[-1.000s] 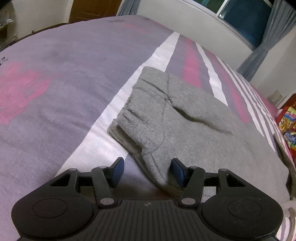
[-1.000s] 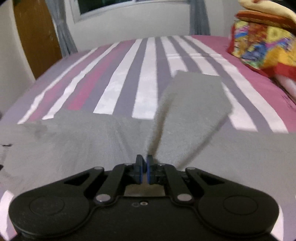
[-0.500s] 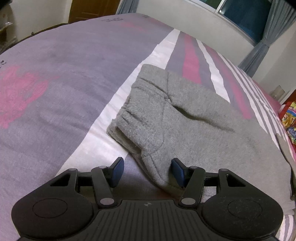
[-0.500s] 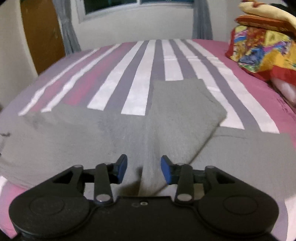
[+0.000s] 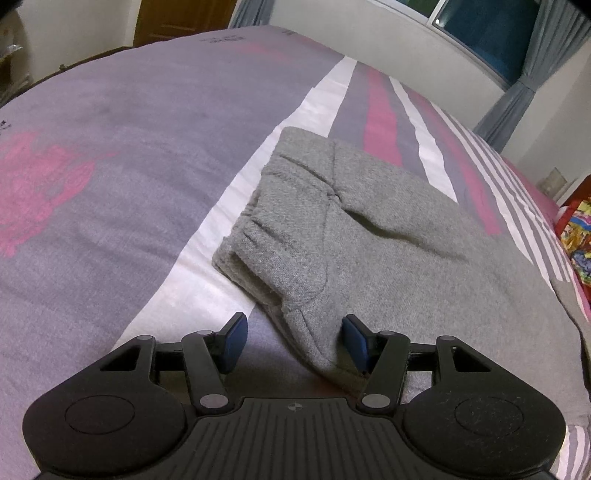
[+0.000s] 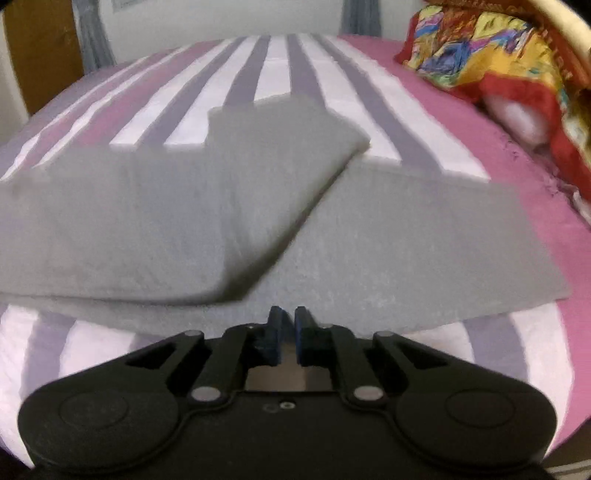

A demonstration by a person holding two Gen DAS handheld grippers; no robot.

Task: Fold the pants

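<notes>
Grey knit pants (image 5: 369,236) lie on the striped bed, waistband end towards my left gripper. My left gripper (image 5: 291,341) is open, its blue pads either side of a corner of the waistband, not closed on it. In the right wrist view the pant legs (image 6: 258,221) lie flat, one leg folded diagonally over the other. My right gripper (image 6: 287,332) is just in front of the near edge of the legs, its pads nearly together with a thin gap and nothing between them.
The bed (image 5: 129,147) has a purple, pink and white striped cover. A colourful red and yellow blanket pile (image 6: 498,62) sits at the right of the bed. A window with curtains (image 5: 517,48) and a wooden door (image 5: 177,18) stand behind.
My right gripper let go of the pant leg, which dropped flat over the other leg; the gripper pulled back and closed again. My left gripper stayed open at the waistband.
</notes>
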